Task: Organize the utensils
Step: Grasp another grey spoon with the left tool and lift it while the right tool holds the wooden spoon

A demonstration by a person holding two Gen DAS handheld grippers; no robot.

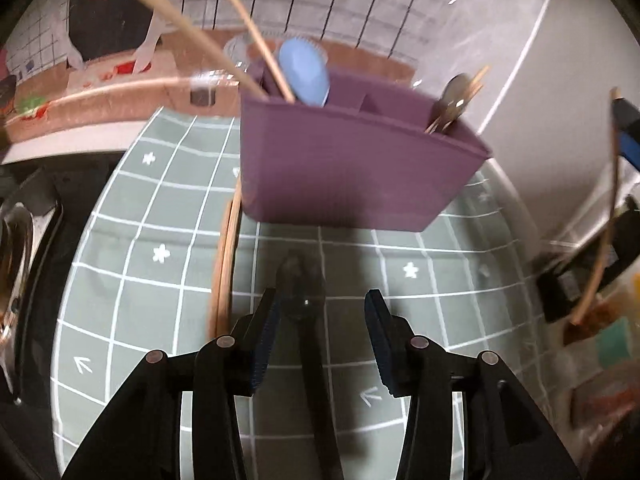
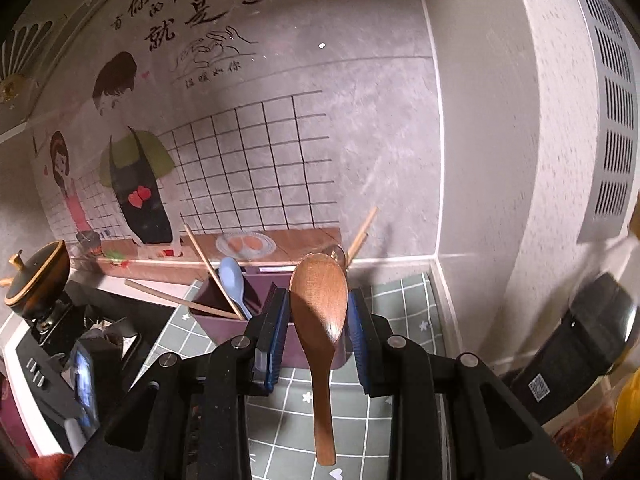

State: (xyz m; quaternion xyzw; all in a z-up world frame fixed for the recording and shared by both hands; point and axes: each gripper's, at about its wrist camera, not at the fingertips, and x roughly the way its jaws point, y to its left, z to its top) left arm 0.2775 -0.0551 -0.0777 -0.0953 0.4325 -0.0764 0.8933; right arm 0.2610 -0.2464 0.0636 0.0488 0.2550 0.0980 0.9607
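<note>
A purple utensil caddy (image 1: 352, 168) is seen at 12 o'clock on a grey-green mat (image 1: 160, 216) gridded in white with small flowers. A pale blue spoon (image 1: 304, 74) is held inside; a brown wooden spoon (image 2: 320, 312) is framed by blue-padded black fingers (image 2: 276, 336).

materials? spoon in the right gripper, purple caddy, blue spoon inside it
Wooden spoon: wood, reddish brown with visible grain and a satin sheen, probably oiled or lacquered.
Purple caddy: likely moulded plastic, with a matte uniform colour and thin straight walls and dividers.
Blue spoon: likely plastic or silicone, a smooth pastel with no grain; blur leaves it open.
</note>
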